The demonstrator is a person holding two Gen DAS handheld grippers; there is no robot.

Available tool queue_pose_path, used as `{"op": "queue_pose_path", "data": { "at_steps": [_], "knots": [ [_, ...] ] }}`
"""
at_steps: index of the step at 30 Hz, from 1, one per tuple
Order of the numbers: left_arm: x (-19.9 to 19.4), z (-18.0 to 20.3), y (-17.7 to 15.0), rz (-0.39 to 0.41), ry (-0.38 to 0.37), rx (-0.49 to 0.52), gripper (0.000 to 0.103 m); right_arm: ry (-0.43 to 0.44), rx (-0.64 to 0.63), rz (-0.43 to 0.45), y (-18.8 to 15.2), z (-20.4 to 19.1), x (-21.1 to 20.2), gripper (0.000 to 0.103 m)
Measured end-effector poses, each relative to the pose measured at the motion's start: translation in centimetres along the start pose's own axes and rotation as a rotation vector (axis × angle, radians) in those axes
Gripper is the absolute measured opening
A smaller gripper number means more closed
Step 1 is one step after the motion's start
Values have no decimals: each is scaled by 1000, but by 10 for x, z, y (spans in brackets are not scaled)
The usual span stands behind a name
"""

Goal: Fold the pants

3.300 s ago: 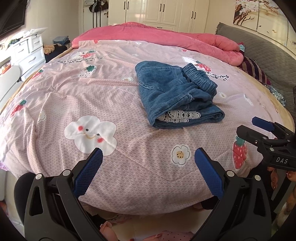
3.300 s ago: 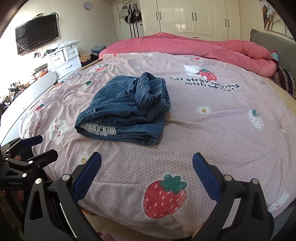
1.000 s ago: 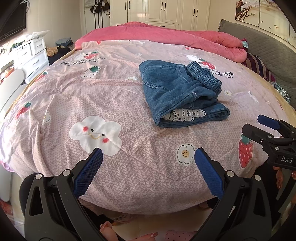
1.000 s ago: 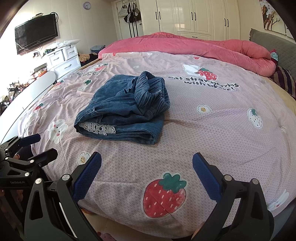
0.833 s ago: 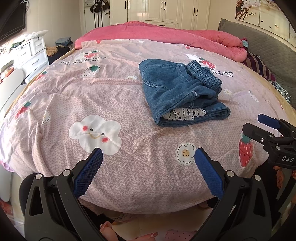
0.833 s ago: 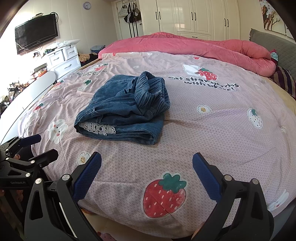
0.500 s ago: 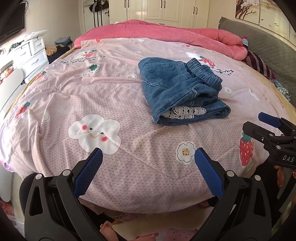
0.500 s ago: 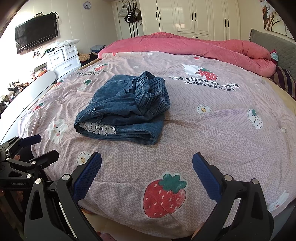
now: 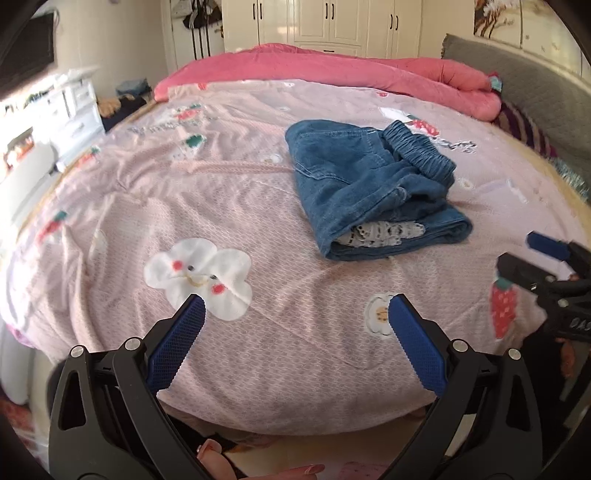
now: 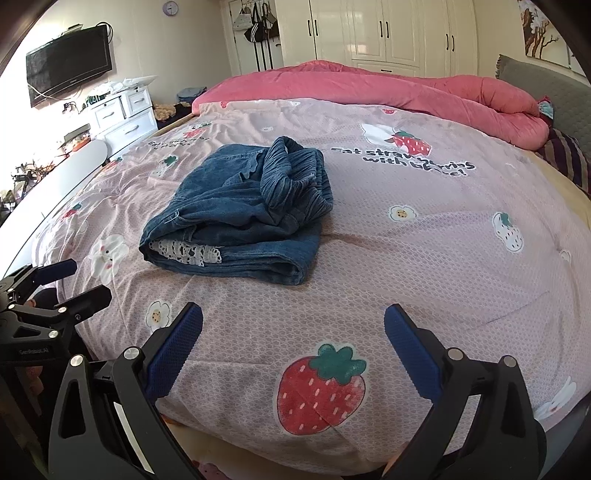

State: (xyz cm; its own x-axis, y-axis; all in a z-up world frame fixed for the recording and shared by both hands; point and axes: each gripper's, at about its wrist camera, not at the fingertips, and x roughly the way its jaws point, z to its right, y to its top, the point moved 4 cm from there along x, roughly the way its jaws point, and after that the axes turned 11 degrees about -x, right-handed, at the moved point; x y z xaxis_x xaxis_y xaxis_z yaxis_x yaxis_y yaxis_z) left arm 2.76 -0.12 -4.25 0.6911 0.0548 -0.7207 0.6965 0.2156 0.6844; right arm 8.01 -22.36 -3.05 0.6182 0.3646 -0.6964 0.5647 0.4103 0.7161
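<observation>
Items I can see, placed from the bed:

- Pale pink quilted bedspread (image 10: 424, 258) printed with strawberries, flowers and clouds, covering the bed.
- Rolled coral-pink duvet (image 10: 388, 88) along the bedspread's far edge.
- Grey padded headboard (image 10: 546, 81), right of the bed.
- Cream panelled wardrobe (image 10: 388, 33), beyond the duvet.
- White chest of drawers (image 10: 125, 110), left of the bed.
- Black flat television (image 10: 68, 72) on the wall above the drawers.

From my right gripper (image 10: 293, 314), blue pads spread wide over the pink strawberry-print quilt (image 10: 424, 240), I see the folded blue denim pants (image 10: 240, 210) lying well ahead, white lace trim showing. My left gripper (image 10: 70, 280) gapes nearby.
</observation>
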Motion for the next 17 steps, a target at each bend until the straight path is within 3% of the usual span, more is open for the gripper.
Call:
{"op": "queue_pose_path", "data": {
  "at_steps": [6, 10, 13, 17],
  "knots": [
    [10, 1, 2, -54, -68, -24, 94, -11, 25, 1, -1, 13, 1, 99],
    [22, -23, 31, -45, -111, -135, 94, -42, 80, 1, -2, 42, 4, 99],
    [59, -62, 60, -107, 4, -190, 94, -94, 177, -3, 1, 89, 9, 98],
    [115, -135, 103, -99, 209, -232, 94, -304, 242, -38, 13, 183, 26, 98]
  ]
}}
